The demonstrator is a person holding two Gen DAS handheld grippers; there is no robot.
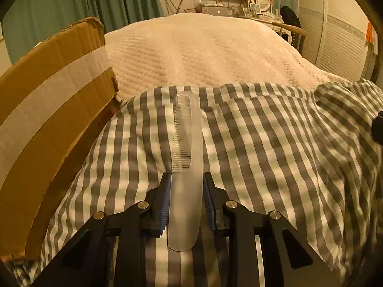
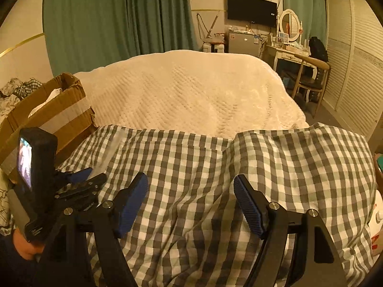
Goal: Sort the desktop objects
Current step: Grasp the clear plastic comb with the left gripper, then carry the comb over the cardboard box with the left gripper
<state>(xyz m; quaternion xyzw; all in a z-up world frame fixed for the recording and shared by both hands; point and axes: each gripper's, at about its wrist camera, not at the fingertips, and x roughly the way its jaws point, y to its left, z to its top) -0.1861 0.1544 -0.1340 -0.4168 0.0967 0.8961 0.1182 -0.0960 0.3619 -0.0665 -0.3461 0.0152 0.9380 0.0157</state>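
My left gripper [image 1: 187, 179] is shut on the handle of a translucent frosted comb [image 1: 188, 143]. The comb points away from me, its teeth on the left side, above the grey-and-white checked cloth [image 1: 263, 155]. A cardboard box [image 1: 47, 100] with a pale tape strip stands just to the left of the comb. My right gripper [image 2: 191, 181] is open and empty over the checked cloth [image 2: 203, 167]. The left gripper and its camera body [image 2: 36, 167] show at the left of the right wrist view, next to the box [image 2: 47, 110]; the comb shows there only faintly.
A cream quilted blanket [image 1: 203, 52] covers the bed beyond the checked cloth. Green curtains [image 2: 115, 19], a wall television [image 2: 251, 9], a dressing table with a mirror [image 2: 289, 38] and a wooden chair [image 2: 311, 76] stand at the far end. Louvred wardrobe doors [image 2: 354, 71] line the right side.
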